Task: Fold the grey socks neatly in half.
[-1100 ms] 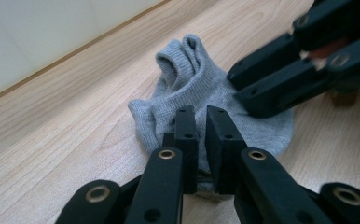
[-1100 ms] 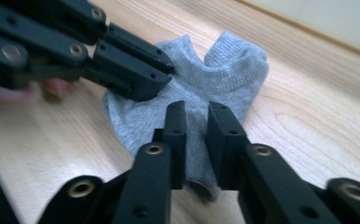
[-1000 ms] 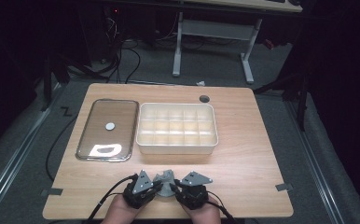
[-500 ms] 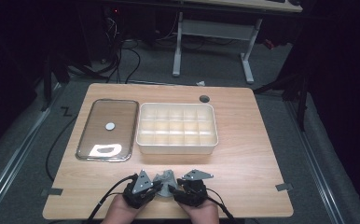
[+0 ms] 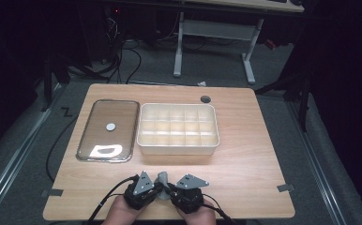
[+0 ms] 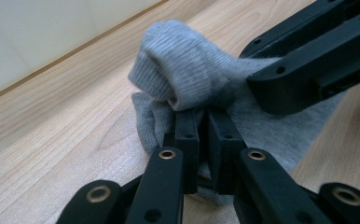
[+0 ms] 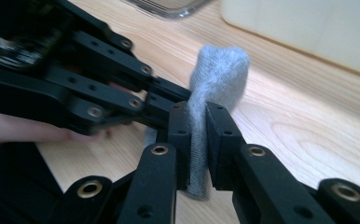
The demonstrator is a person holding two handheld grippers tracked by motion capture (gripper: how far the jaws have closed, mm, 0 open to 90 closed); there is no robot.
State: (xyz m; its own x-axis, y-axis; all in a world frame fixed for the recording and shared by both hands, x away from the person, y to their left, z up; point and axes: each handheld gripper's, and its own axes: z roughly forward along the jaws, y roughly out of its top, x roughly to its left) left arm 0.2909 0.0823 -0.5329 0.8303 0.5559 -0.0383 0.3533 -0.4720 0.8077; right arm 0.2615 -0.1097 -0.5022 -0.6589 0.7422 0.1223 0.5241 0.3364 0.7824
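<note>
High view down over the whole table (image 5: pixel 245 154); both gripper views close, low, sharing the grey sock (image 6: pixel 187 74).

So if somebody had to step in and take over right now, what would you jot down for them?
Left tongs: shut on the grey sock.
Right tongs: have just been closing, now shut on the same sock, beside the left pair.
Sock: held between both pairs just above the table's near edge.
Divided tray and clear lid: farther back, untouched; the tray's compartments look empty.
Done: sock gripped by both.
Left: probably bundling it and putting it in the tray.
</note>
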